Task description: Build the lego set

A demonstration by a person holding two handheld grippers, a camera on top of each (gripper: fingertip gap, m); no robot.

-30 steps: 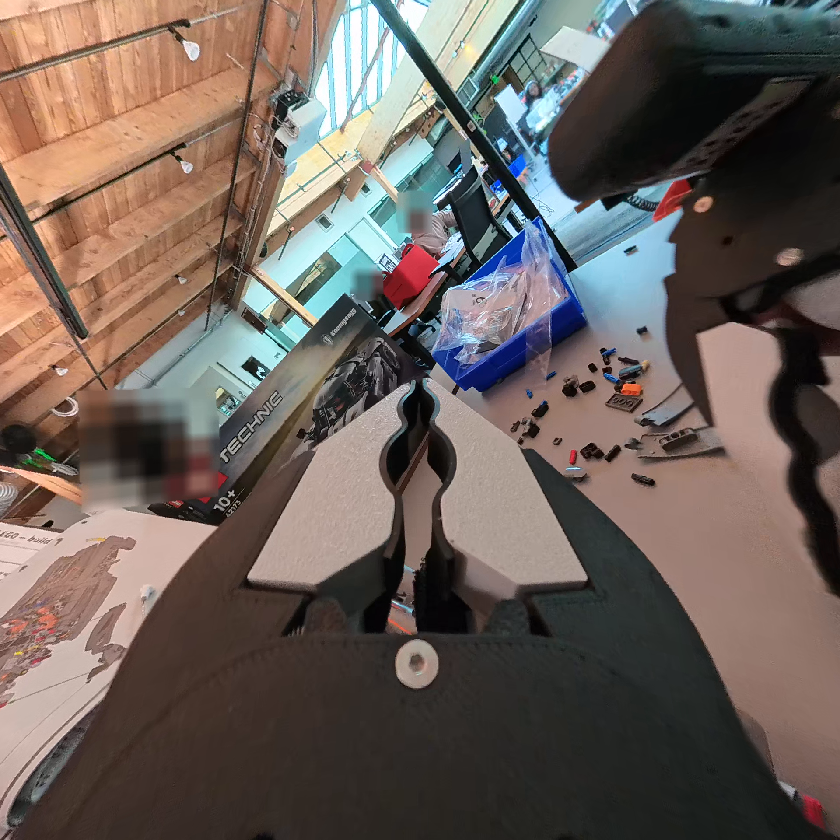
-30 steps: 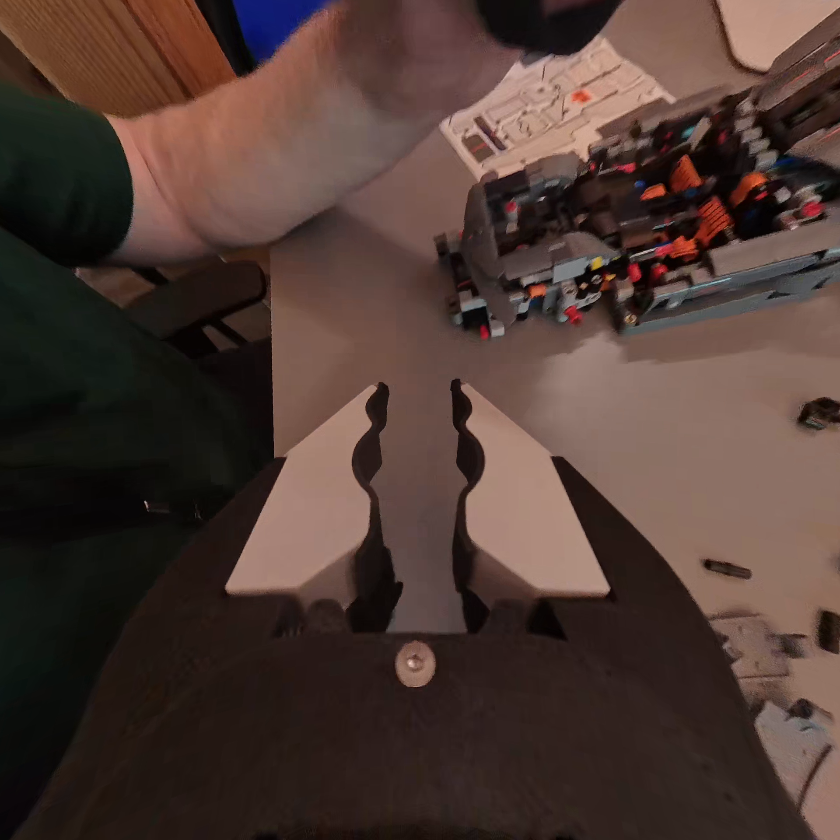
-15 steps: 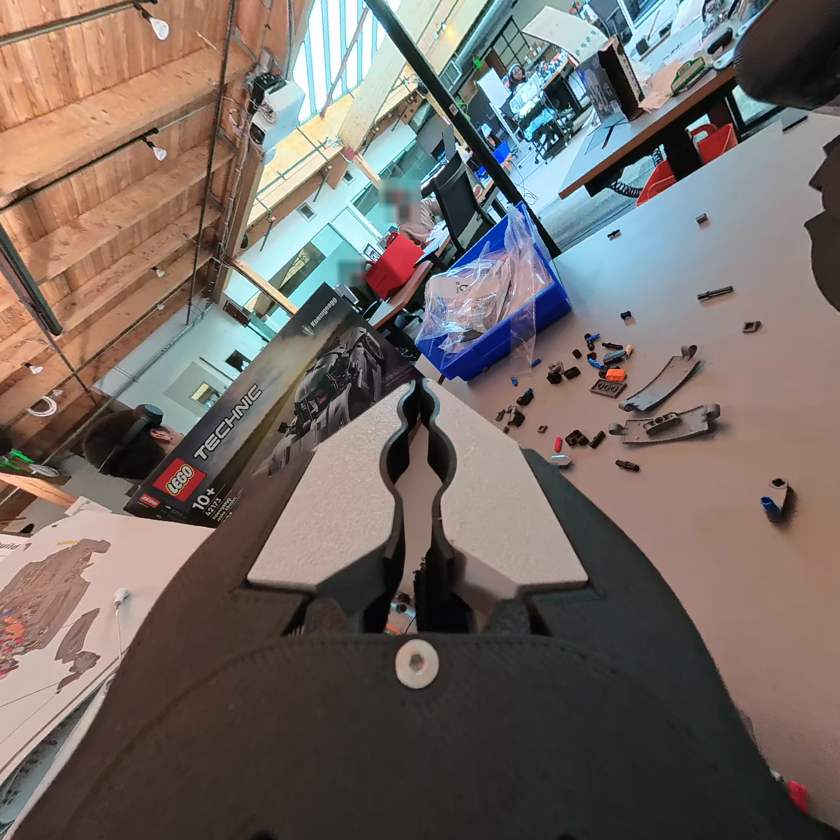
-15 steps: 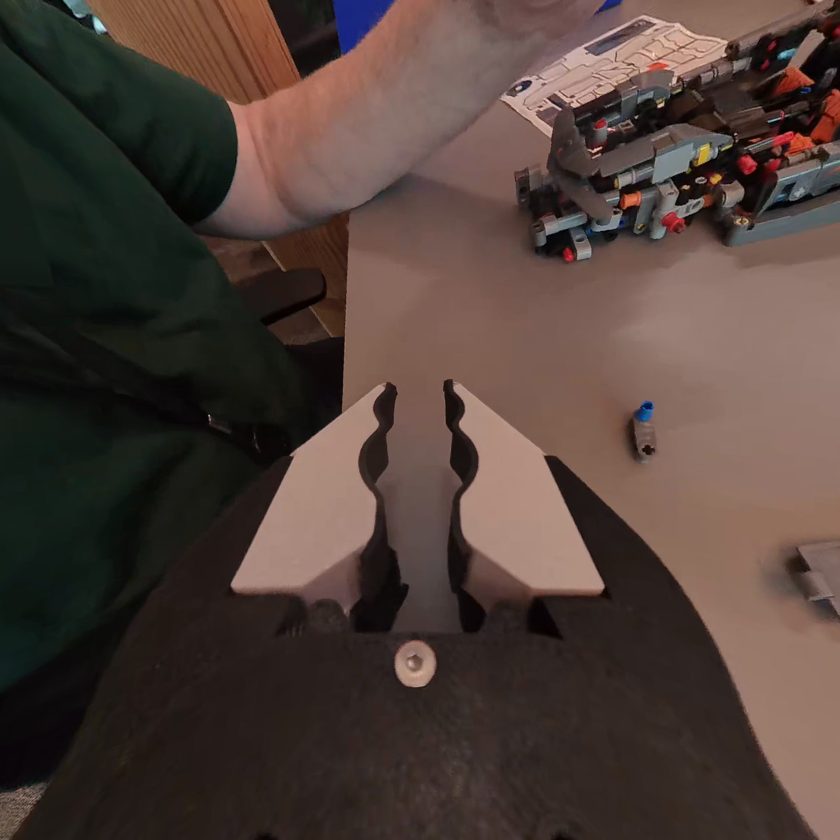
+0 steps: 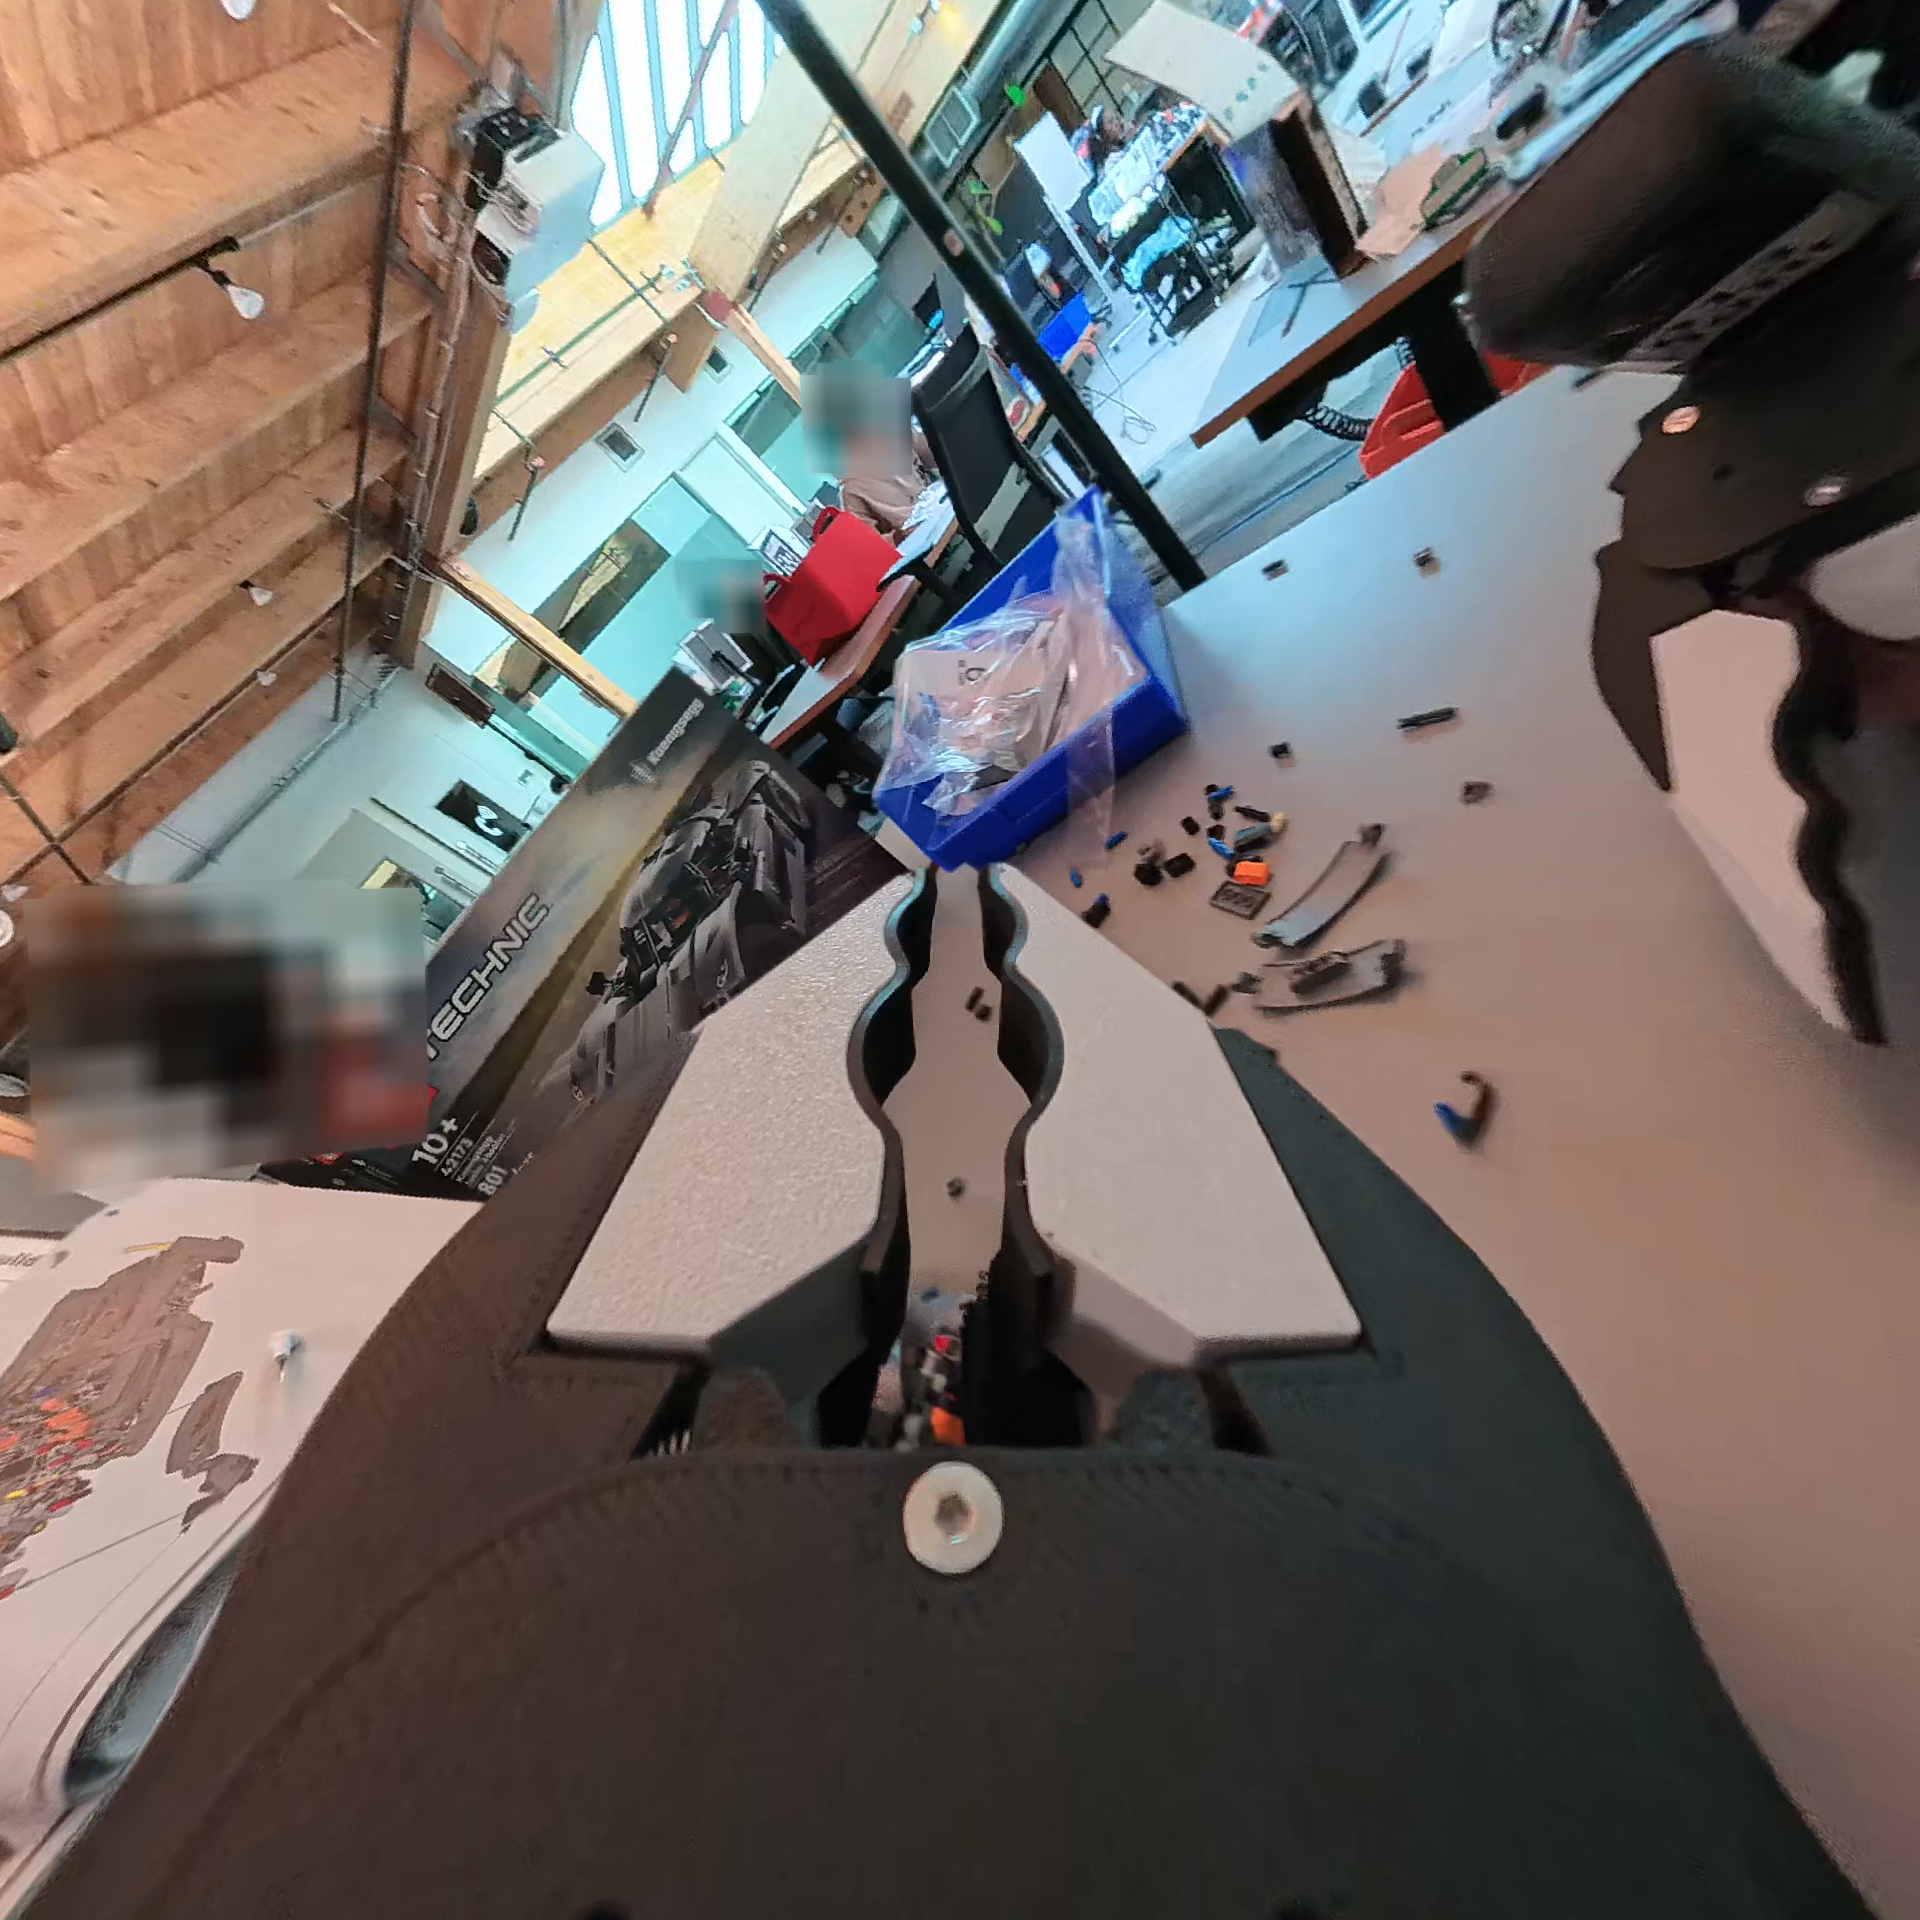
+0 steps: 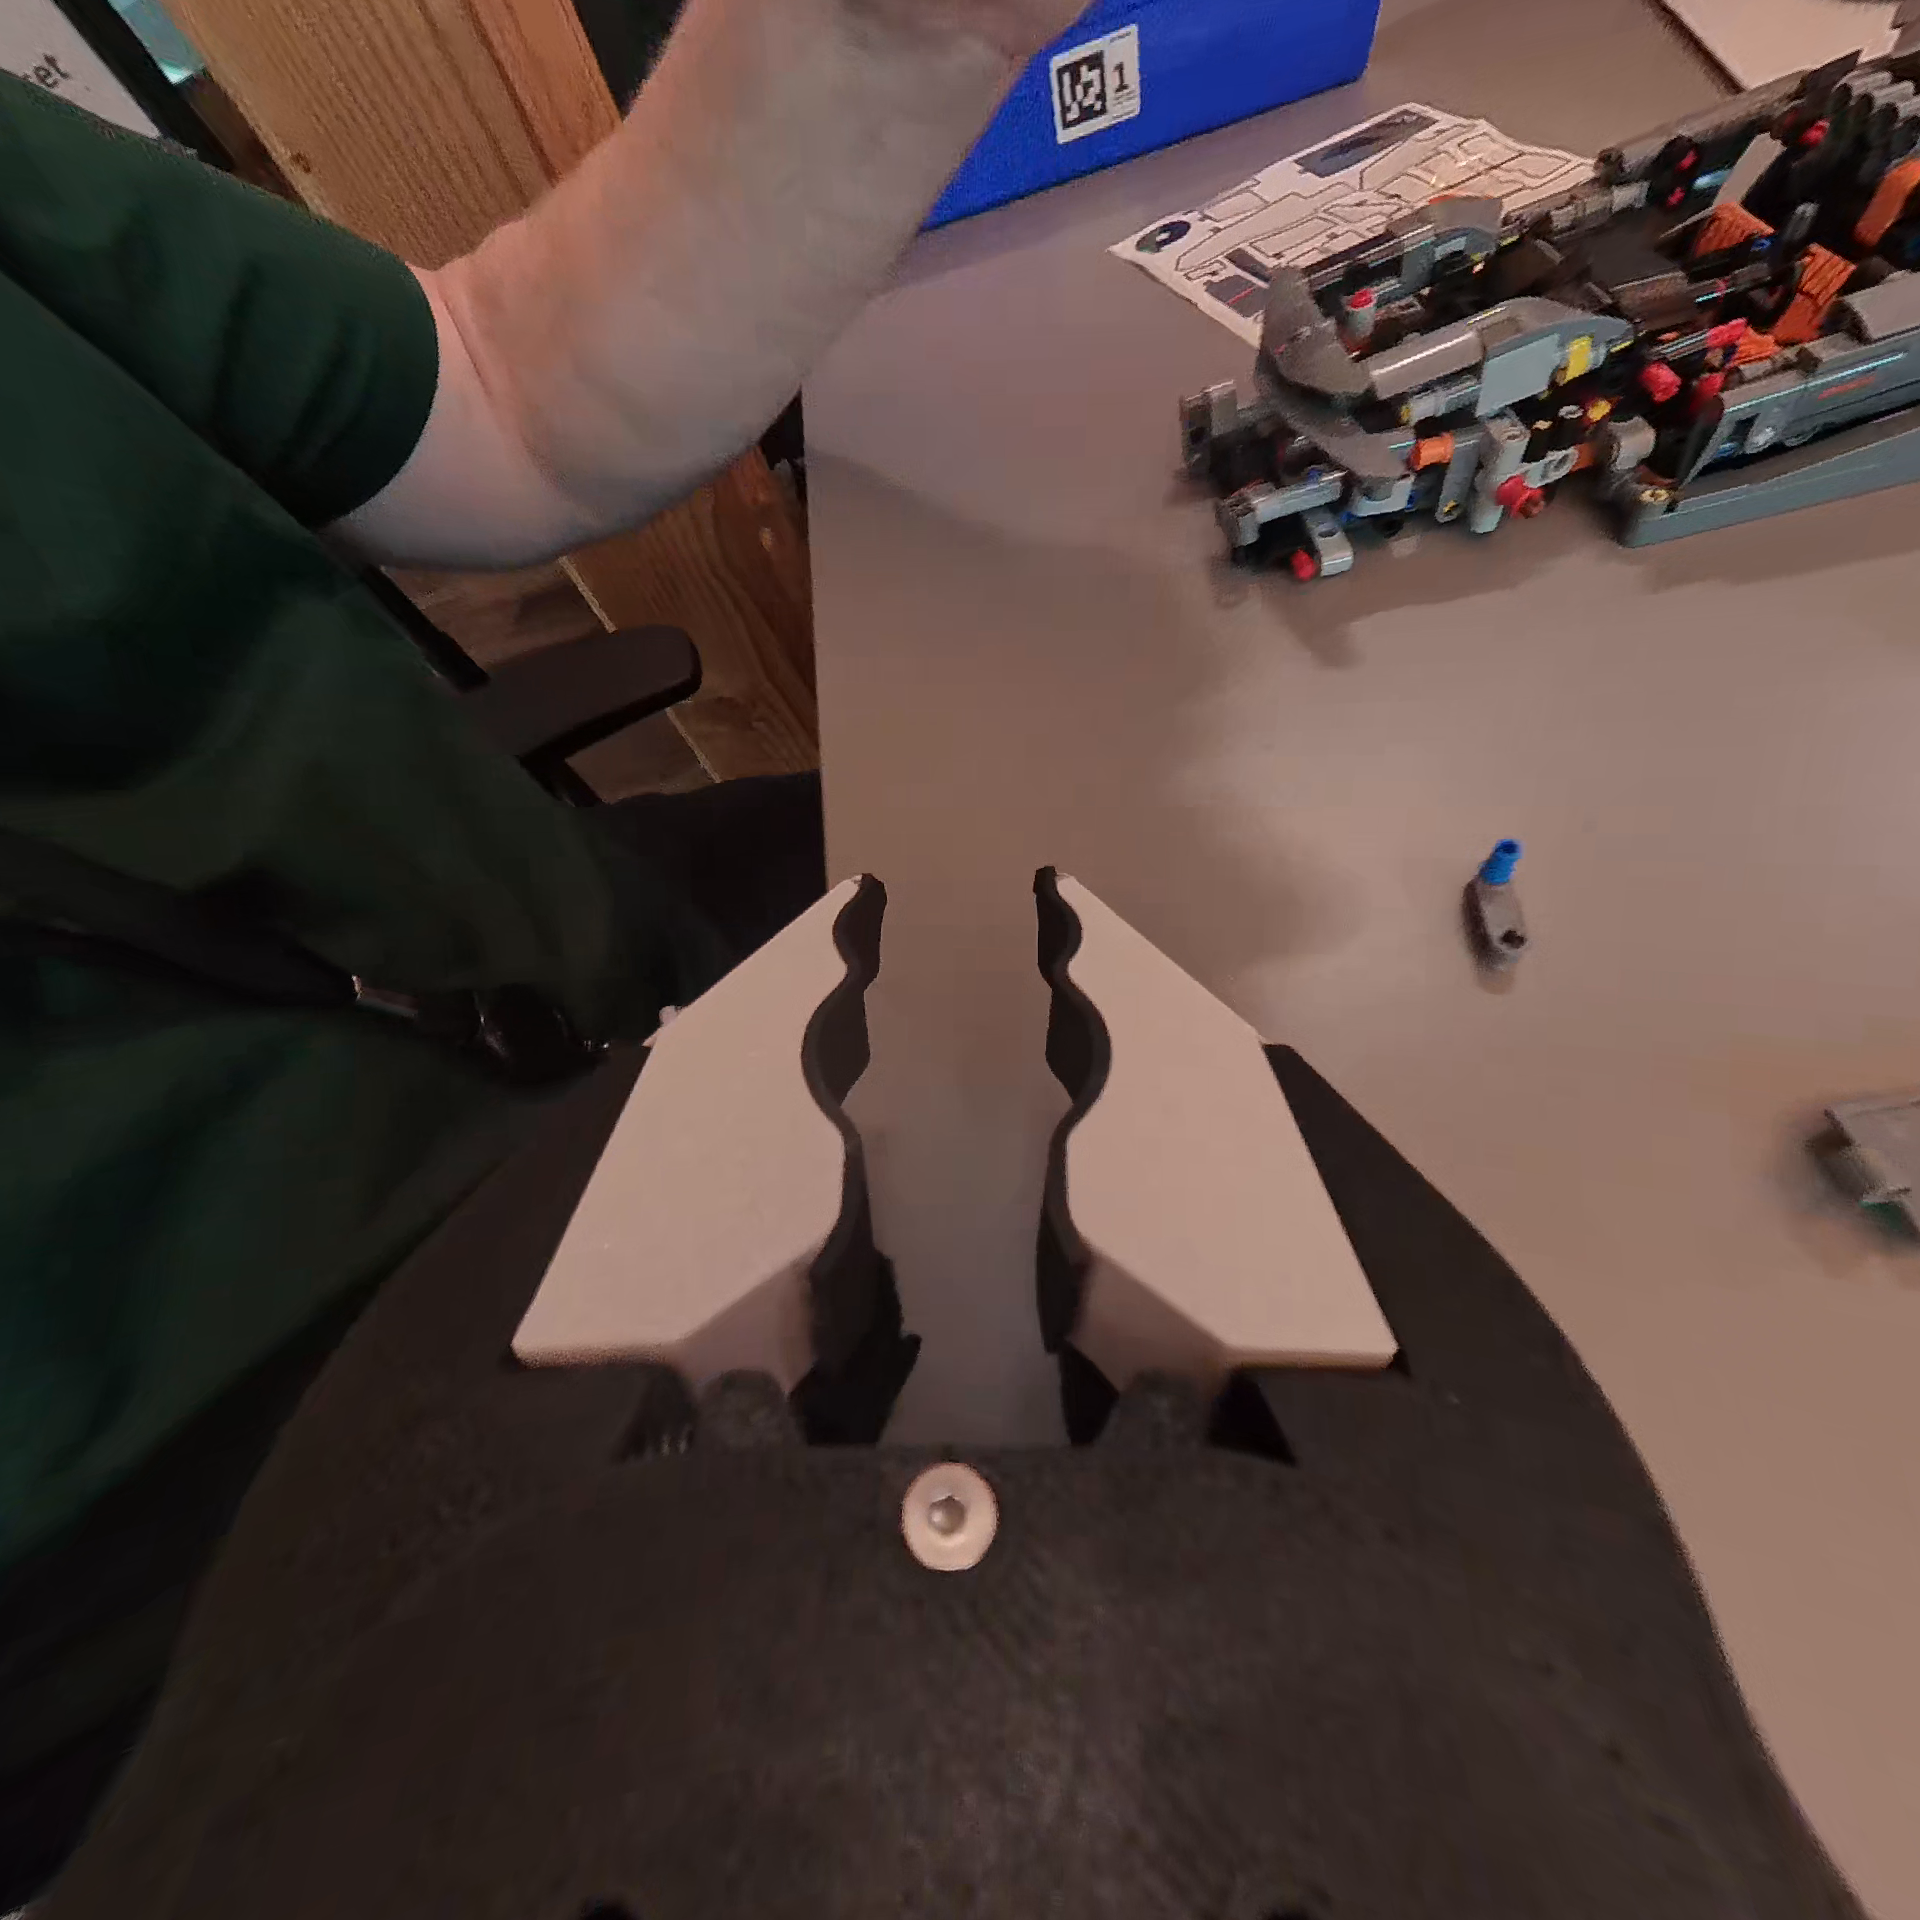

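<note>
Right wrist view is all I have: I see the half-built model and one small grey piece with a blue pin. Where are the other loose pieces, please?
Observer: The left wrist view shows a scatter of small pieces on the table, next to a blue bin.
Operator: Is anything inside that bin?
Observer: Yes, clear plastic bags fill it.
Operator: Are the left tongs holding a piece?
Observer: No. The left tongs are slightly open, with nothing between them.
</note>
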